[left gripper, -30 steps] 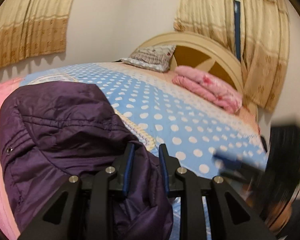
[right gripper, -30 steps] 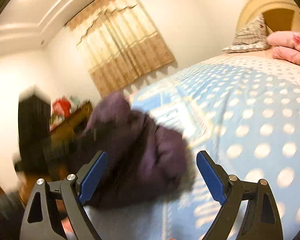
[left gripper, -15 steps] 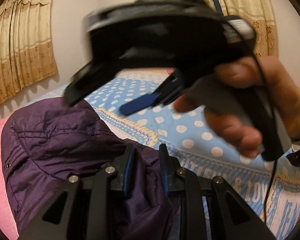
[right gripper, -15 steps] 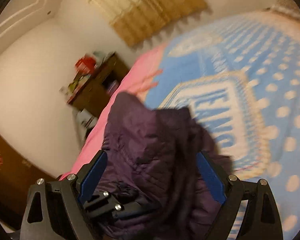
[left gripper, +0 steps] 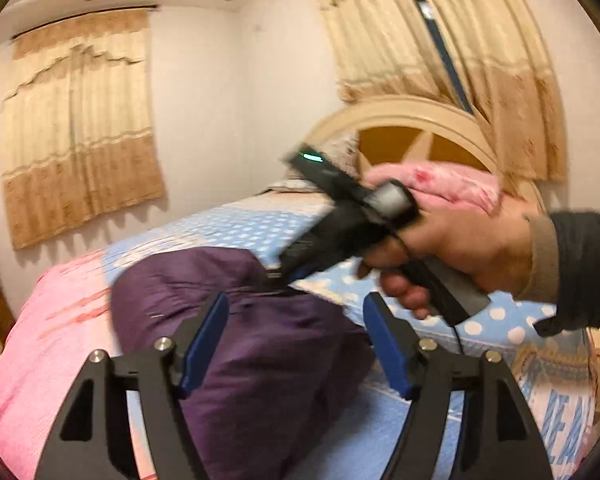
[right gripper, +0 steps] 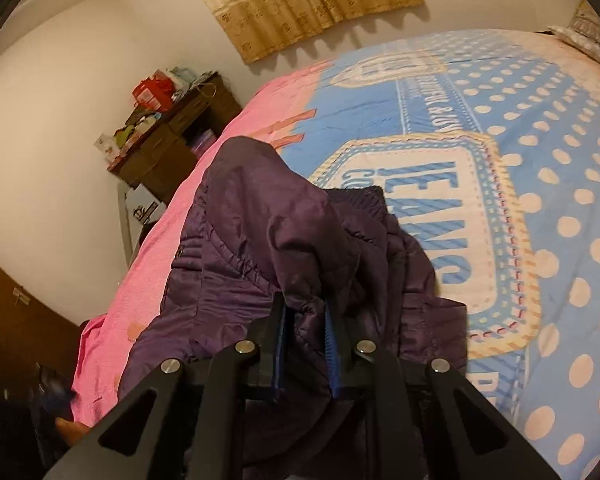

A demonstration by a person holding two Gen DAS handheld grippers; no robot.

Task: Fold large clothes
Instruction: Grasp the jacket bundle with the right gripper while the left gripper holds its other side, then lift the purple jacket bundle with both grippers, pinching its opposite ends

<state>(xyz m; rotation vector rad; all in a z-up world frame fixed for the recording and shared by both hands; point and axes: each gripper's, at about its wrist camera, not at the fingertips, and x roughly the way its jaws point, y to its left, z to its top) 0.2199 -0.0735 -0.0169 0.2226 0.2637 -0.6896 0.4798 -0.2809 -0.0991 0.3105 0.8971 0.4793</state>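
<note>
since a second ago the two claws have traded jobs: the left claw [left gripper: 296,344], then pinched on the jacket [left gripper: 260,340], is now spread wide with the purple bulk lying loose between and beyond its fingers, touching neither pad so far as i can tell. the right claw [right gripper: 306,344], then spread, is now pressed together on a fold of the jacket [right gripper: 284,248].

the jacket lies bunched on the bed [right gripper: 560,160], near its left edge, half on the pink sheet [right gripper: 220,148] and half on the blue dotted cover. in the right wrist view its long axis runs away from the right claw toward the far left, with a ribbed cuff or hem at the far end. the right claw is the one in contact; the left hangs just near of the heap. in the left wrist view the right hand [left gripper: 460,248] reaches in from the right.

the next fold likely turns on the right claw carrying its pinched edge along that axis.

on the cover, large blue letters read "jeans", seen sideways; smaller curved writing beyond is not clear enough to read.
</note>
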